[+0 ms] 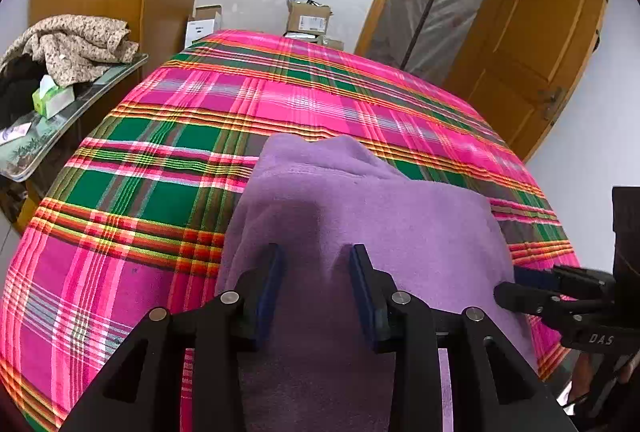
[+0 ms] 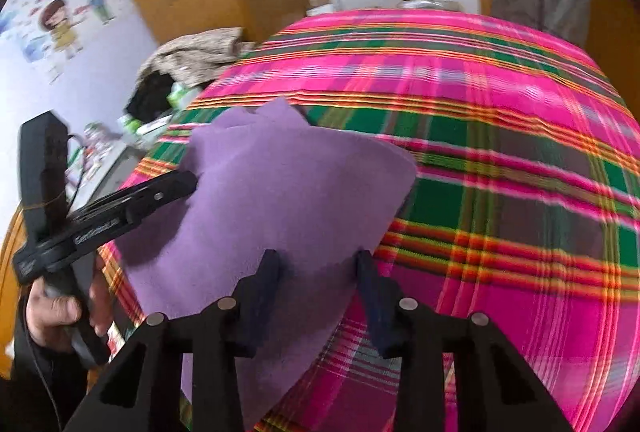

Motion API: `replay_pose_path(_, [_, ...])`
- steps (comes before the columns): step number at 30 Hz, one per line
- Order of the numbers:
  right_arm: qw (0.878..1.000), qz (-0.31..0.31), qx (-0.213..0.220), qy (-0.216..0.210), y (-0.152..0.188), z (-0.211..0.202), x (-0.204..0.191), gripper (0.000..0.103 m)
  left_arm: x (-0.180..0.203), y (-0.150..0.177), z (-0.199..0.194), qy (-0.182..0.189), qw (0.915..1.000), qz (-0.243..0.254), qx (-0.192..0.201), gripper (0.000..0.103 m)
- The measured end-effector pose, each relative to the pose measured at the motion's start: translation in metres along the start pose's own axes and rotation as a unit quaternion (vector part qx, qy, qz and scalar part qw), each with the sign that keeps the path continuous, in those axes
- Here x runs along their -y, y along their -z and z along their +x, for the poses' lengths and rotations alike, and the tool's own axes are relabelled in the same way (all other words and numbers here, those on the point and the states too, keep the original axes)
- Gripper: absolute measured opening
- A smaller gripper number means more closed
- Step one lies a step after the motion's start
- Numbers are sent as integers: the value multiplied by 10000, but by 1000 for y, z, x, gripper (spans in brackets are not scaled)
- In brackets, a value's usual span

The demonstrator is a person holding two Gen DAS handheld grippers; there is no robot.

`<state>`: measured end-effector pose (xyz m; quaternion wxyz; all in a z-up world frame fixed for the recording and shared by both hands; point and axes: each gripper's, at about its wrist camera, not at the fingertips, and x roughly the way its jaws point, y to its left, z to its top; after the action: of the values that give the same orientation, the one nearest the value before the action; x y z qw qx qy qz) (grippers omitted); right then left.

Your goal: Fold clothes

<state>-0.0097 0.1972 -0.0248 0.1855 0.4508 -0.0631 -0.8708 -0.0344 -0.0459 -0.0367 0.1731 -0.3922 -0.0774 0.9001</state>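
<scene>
One purple garment (image 1: pixel 360 216), right hand-held gripper (image 1: pixel 508 290) lettered "DAS", plaid bedspread (image 1: pixel 120 192)

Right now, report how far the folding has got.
Done: the purple cloth lies doubled over on the plaid bed, layered edges showing at its far end. In hand: both hand-held grippers, left and right, stand open over it, gripping nothing. Left: further folds, then the heap beside the bed.
</scene>
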Motion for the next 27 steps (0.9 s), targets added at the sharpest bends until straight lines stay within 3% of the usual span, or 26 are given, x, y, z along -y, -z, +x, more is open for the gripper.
replay_pose_path(2, [9988, -146, 30, -476, 2, -3, 8, 41, 0, 0, 0, -4, 10000, 6, 9, 36])
replay_pose_path(4, [9943, 331, 32, -1011, 4, -5, 29, 40, 1, 1, 0, 5, 10000, 11, 16, 36])
replay_pose_path(8, [9934, 570, -73, -994, 7, 2, 35, 41, 3, 2, 1, -62, 10000, 55, 39, 37])
replay_pose_path(12, [9930, 690, -50, -959, 8, 2, 39, 54, 8, 1, 2, -197, 9996, 195, 12, 38])
replay_pose_path(15, [9874, 1017, -35, -1213, 10, 1, 52, 54, 10, 0, -1, -255, 9995, 176, 47, 38])
replay_pose_path(20, [9877, 956, -80, -1238, 12, -1, 47, 55, 5, 0, -20, -328, 9991, 138, 240, 38])
replay_pose_path(22, [9858, 955, -100, -1378, 12, 1, 44, 55, -4, 0, -30, -378, 9987, 61, 329, 44])
replay_pose_path(24, [9849, 867, -88, -1493, 13, 3, 39, 58, -12, 1, -36, -402, 9985, -24, 375, 63])
replay_pose_path(27, [9843, 888, -87, -1525, 12, 5, 38, 59, -23, 6, -35, -401, 9988, -181, 218, 63])
